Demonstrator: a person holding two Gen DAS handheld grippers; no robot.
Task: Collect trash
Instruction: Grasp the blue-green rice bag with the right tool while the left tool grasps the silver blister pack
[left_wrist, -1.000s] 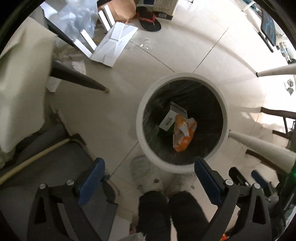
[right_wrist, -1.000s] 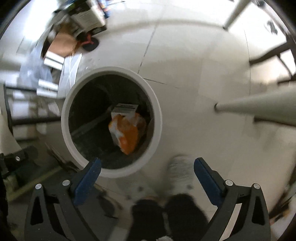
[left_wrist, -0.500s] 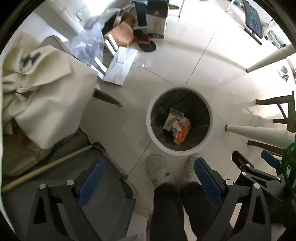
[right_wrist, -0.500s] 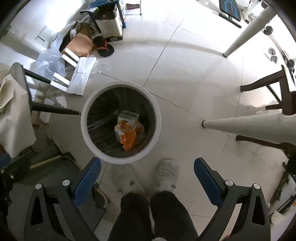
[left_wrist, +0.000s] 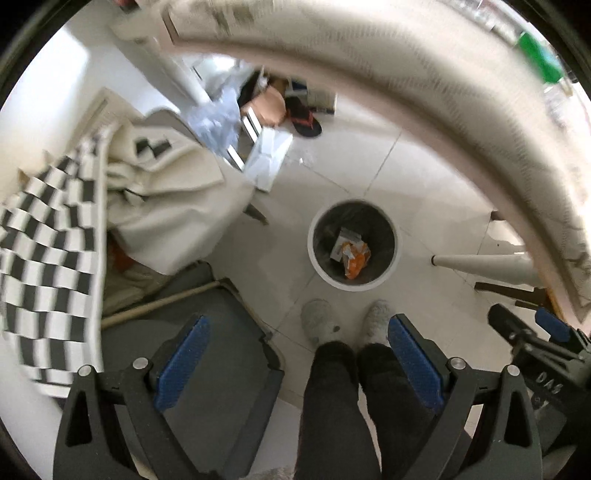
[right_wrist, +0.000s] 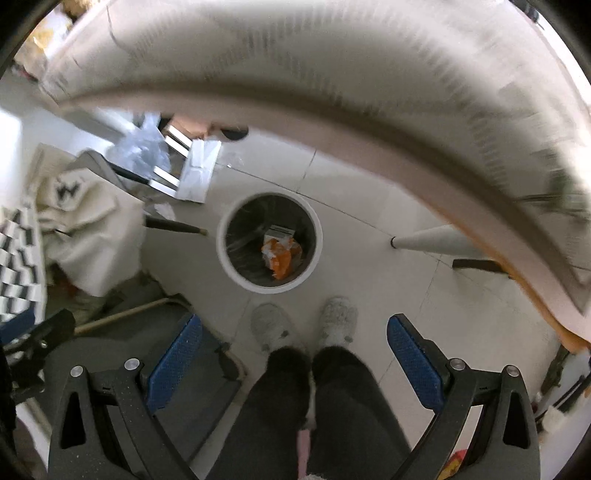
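Note:
A white round trash bin (left_wrist: 393, 259) (right_wrist: 221, 254) with a dark liner stands on the tiled floor far below both grippers. Inside it lie an orange wrapper (left_wrist: 355, 260) (right_wrist: 281, 256) and a small white box (left_wrist: 344, 242) (right_wrist: 280, 232). My left gripper (left_wrist: 297, 360) is open and empty, high above the floor. My right gripper (right_wrist: 293, 360) is open and empty too, at a similar height. The right gripper's body also shows in the left wrist view (left_wrist: 543, 350) at the right edge.
A table edge (left_wrist: 461, 110) (right_wrist: 332, 92) arcs blurred across the top of both views, its white leg (left_wrist: 484, 264) (right_wrist: 432, 240) right of the bin. A chair with cream cloth (left_wrist: 166, 206) and checkered fabric (left_wrist: 48, 266) stands left. Person's feet (left_wrist: 321, 325) are before the bin.
Both grippers have risen well away from the bin, which now looks much smaller. The table edge has come into view at the top. Both jaws stay open and empty.

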